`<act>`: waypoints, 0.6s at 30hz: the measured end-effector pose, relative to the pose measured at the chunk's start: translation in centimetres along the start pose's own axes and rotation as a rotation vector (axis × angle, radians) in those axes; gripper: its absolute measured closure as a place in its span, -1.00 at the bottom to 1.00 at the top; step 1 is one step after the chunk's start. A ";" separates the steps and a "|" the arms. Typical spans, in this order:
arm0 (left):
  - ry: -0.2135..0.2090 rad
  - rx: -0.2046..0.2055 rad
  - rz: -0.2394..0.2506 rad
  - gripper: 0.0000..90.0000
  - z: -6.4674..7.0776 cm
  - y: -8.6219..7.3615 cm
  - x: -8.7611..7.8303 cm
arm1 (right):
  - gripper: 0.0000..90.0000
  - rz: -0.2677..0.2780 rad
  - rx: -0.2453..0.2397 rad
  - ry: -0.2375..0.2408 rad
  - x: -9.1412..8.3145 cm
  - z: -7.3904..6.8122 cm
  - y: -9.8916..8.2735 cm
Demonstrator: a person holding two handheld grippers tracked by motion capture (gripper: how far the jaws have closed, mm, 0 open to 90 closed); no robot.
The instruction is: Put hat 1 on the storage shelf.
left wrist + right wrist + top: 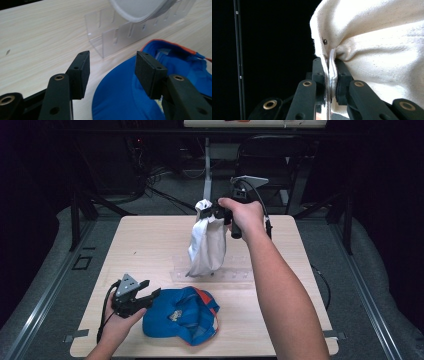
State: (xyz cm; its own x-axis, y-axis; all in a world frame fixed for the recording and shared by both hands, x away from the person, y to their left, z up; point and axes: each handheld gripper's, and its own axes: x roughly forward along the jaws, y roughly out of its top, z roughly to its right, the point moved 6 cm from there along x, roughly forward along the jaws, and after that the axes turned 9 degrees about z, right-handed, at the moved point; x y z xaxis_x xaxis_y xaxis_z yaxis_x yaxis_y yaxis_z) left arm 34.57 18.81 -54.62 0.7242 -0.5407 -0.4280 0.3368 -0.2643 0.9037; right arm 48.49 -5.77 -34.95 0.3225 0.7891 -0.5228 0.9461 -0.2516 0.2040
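Observation:
A white cap (207, 242) hangs above the table's middle, held by its top edge. My right gripper (216, 211) is shut on it; in the right gripper view its jaws pinch a fold of the cream fabric (372, 37) at the gripper (329, 75). A blue cap with orange trim (182, 315) lies on the table at the front. My left gripper (150, 296) is open at the blue cap's left edge. In the left gripper view the open gripper (112, 70) straddles the blue cap's brim (117, 100), with nothing pinched.
A clear acrylic rack with slots (220, 272) stands on the wooden table (145, 240) under the hanging white cap; it is also seen as the clear rack (117, 37). Dark floor, cables and a chair lie beyond the far edge.

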 end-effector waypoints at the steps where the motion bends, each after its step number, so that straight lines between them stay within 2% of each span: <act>1: 0.000 0.000 0.000 0.03 0.0 0.0 0.0 | 0.80 0.000 0.000 0.000 0.0 0.0 0.0; 2: -0.018 0.013 -0.006 0.03 0.6 0.7 0.5 | 0.80 0.013 -0.001 -0.001 0.2 -0.1 0.1; 7: -0.035 0.035 0.002 0.04 1.5 2.3 1.7 | 0.80 0.037 -0.011 0.004 0.7 -0.4 0.1; 10: -0.052 0.044 0.016 0.07 2.6 3.7 3.0 | 0.81 0.050 -0.018 0.013 0.9 -0.5 0.1; 16: -0.078 0.070 0.012 0.16 4.0 5.0 4.4 | 0.80 0.045 -0.032 0.015 1.1 -0.7 -0.3; 17: -0.078 0.081 0.013 0.16 4.3 5.1 4.7 | 0.80 0.045 -0.032 0.015 1.1 -0.7 -0.3; 18: -0.061 0.114 0.003 0.18 4.6 5.2 5.1 | 0.80 0.045 -0.035 0.012 1.0 -0.8 -0.4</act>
State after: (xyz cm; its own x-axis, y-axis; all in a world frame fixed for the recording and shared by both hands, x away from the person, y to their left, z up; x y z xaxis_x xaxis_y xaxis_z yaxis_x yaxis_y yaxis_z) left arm 37.29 10.99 -52.12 0.6863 -0.5881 -0.4279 0.2611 -0.3499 0.8997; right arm 48.41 -4.42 -34.95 0.3637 0.7844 -0.5023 0.9291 -0.2668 0.2562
